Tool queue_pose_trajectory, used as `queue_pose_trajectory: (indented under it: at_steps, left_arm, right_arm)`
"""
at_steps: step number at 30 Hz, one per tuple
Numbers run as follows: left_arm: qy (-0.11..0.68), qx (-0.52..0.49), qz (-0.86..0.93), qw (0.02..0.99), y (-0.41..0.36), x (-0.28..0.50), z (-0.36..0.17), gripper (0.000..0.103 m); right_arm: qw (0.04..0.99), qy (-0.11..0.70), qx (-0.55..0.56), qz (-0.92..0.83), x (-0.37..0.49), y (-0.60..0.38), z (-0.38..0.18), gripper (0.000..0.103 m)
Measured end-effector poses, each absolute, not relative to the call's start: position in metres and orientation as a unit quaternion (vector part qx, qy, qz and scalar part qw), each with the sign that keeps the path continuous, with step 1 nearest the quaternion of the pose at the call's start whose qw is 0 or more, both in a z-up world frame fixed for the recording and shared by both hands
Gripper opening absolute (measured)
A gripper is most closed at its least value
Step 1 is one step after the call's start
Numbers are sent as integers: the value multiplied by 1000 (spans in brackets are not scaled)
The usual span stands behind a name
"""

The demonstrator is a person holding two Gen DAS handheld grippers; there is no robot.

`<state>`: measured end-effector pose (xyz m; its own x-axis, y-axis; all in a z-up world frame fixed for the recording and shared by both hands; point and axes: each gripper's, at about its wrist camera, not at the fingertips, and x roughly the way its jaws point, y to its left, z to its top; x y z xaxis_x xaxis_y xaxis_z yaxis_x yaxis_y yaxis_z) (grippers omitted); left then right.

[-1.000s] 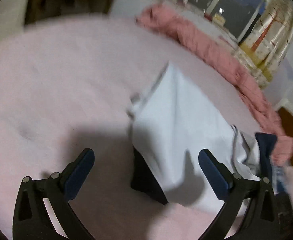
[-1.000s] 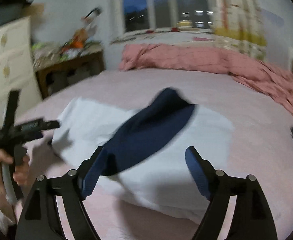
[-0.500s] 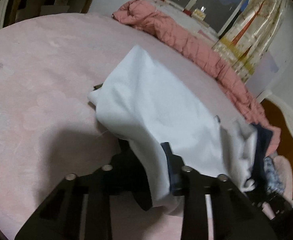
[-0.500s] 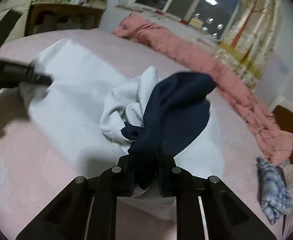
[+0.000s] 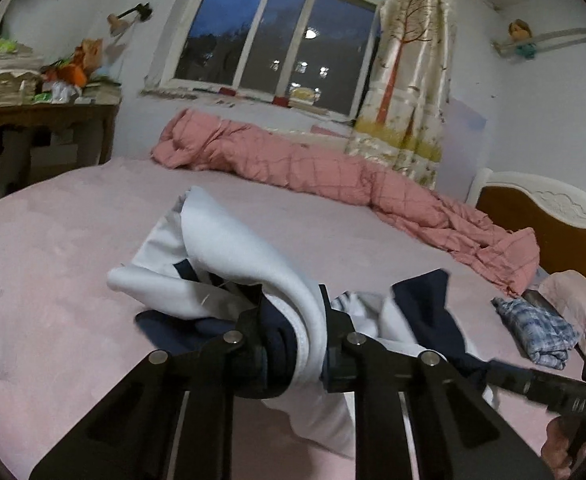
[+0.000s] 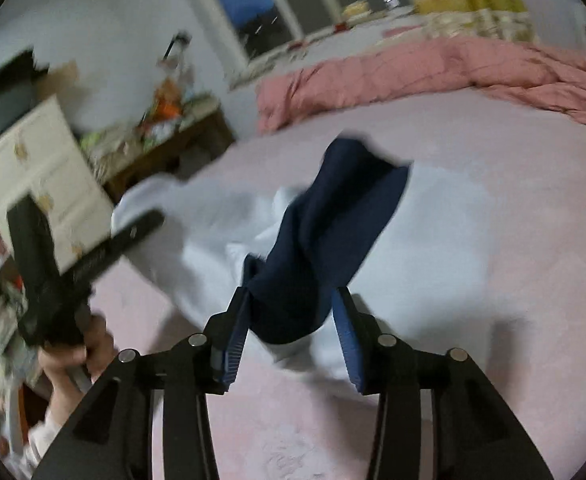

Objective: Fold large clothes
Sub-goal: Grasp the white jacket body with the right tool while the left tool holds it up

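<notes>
I see one garment [image 5: 229,248], white with navy panels, lying crumpled on the pink bed [image 5: 53,264], its white body spread flat across the sheet in the right wrist view [image 6: 445,232]. A thick roll of white cloth over navy is bunched up at the near edge and lifted off the sheet, with a white fold standing up behind it. A long navy part [image 6: 333,232], which looks like a sleeve, lies draped over the white body, its far end wide and creased; that view is blurred.
</notes>
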<state>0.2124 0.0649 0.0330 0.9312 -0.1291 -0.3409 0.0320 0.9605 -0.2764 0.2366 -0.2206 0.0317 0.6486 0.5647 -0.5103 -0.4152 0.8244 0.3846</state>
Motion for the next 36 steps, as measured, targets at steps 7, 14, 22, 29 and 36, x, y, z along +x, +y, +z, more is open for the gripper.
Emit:
queue_pose_trajectory:
  at_steps: [7, 14, 22, 29, 36]
  left_arm:
    - [167, -101, -81, 977, 23, 215, 52, 15]
    - [175, -126, -118, 969, -9, 225, 58, 14]
    - [178, -73, -214, 958, -73, 223, 55, 14]
    - [250, 3, -309, 918, -107, 211, -2, 14]
    - [307, 0, -309, 900, -112, 221, -16, 14]
  right_arm:
    - [944, 314, 52, 87, 257, -260, 33, 54]
    - [878, 399, 169, 203, 291, -265, -10, 52]
    - [862, 411, 192, 224, 296, -274, -17, 51]
    - [837, 407, 314, 190, 299, -318, -22, 51]
    - [912, 287, 255, 147, 270, -356, 37, 51]
